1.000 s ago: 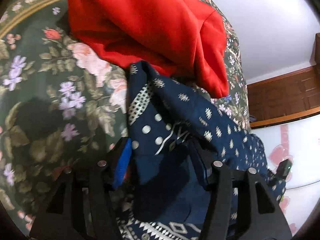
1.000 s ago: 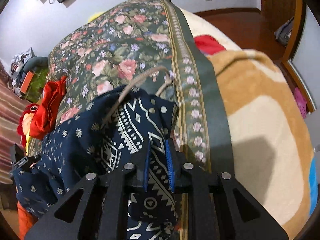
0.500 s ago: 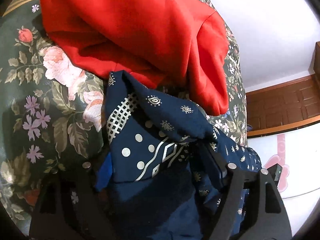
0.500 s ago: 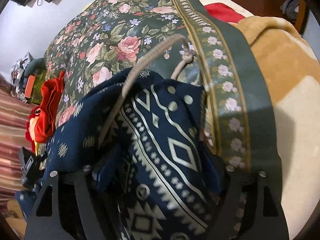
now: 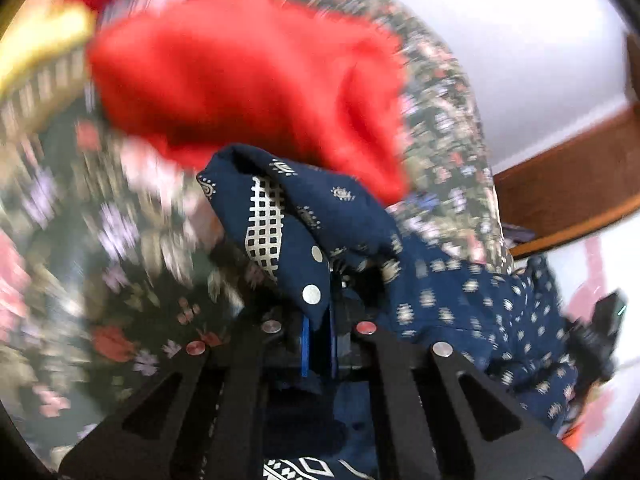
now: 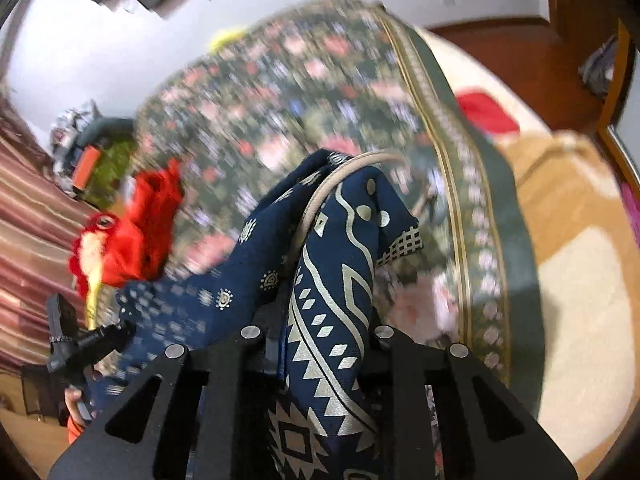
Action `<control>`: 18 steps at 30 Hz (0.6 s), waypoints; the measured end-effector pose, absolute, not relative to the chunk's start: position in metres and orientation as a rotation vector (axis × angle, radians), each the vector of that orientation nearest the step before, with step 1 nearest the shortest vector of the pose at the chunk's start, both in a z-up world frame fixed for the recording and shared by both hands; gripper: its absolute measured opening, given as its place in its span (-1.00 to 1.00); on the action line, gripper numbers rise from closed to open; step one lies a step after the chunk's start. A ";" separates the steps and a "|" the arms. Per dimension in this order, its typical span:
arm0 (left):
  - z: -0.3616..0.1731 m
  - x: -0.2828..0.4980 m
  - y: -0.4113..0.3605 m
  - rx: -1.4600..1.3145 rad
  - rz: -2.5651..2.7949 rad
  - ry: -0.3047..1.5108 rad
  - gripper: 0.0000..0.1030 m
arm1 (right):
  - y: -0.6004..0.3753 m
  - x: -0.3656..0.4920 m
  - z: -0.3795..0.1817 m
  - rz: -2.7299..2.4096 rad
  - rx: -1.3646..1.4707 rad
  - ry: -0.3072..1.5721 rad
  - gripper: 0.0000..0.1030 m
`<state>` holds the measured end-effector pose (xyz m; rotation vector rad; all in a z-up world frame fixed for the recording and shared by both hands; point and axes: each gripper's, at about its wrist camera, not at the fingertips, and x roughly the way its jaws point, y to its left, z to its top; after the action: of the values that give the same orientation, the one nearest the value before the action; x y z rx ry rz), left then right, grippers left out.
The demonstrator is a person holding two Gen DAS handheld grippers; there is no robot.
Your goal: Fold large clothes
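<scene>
Pinching a fold of navy blue printed garment [image 5: 352, 216] between its blue-padded fingers [image 5: 305, 344], our left gripper [image 5: 318, 344] has its jaws pressed together on the cloth at the lower centre of the left wrist frame. Our right gripper [image 6: 324, 344] is closing its jaws on a thick bunch of the same navy garment [image 6: 336, 280], which fills the gap between its fingers at the lower centre of the right wrist frame; a beige cord [image 6: 320, 196] loops over the top of that bunch. The garment hangs in a swag between the two tools, above the dark green floral bedspread [image 5: 100, 240].

We see no containers in either view. A bright red garment [image 5: 248, 76] lies on the bedspread in the upper middle of the left frame, just behind the navy fold. Everything beyond the navy cloth is smeared by motion blur, so the flower pattern and the red cloth's edges are hard to read. The navy bunch hides the right gripper's pads.

To the right of the bedspread's bordered edge [image 6: 472, 208] lies a tan and cream blanket [image 6: 568, 280].
</scene>
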<state>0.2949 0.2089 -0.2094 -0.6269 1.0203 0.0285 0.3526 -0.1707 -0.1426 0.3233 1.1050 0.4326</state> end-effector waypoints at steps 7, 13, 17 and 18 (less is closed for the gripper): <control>-0.104 0.296 0.198 -0.462 0.018 0.799 -0.97 | -0.148 0.360 -0.097 0.426 0.262 0.960 -0.66; -0.082 0.333 0.214 -0.406 0.063 0.757 -0.97 | -0.138 0.389 -0.078 0.404 0.230 0.894 -0.66; -0.086 0.361 0.230 -0.420 0.091 0.765 -0.97 | -0.136 0.415 -0.075 0.374 0.222 0.875 -0.66; -0.088 0.369 0.233 -0.424 0.100 0.765 -0.97 | -0.136 0.423 -0.077 0.358 0.217 0.875 -0.67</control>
<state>0.3693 0.2328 -0.0881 -0.4239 0.7655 0.1002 0.4226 -0.1361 -0.0771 0.2167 0.8751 0.3581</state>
